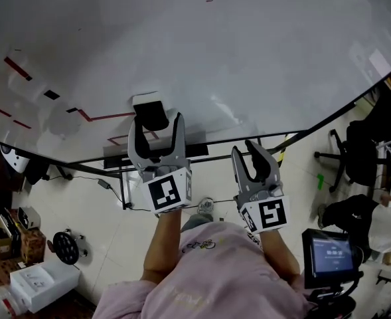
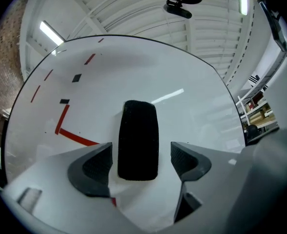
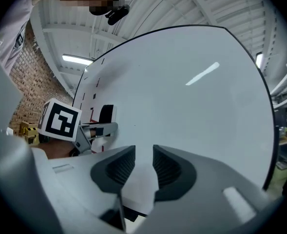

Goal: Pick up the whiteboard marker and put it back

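A black block with a white back, like a board eraser (image 1: 151,113), sticks to the whiteboard (image 1: 248,58). My left gripper (image 1: 156,120) stands open around it. In the left gripper view the block (image 2: 138,135) lies between the two pads with a gap on each side, touching neither. My right gripper (image 1: 243,150) points at the bare board to the right, its jaws a narrow slit apart with nothing in them (image 3: 143,155). The left gripper also shows in the right gripper view (image 3: 97,129). I see no marker in any view.
Red lines (image 1: 102,117) and small black marks (image 1: 52,94) are on the board's left part. Below the board is its dark frame (image 1: 202,158). On the floor are a black office chair (image 1: 354,158), a device with a lit screen (image 1: 328,254), white boxes (image 1: 42,281) and a person's sleeve (image 1: 389,226).
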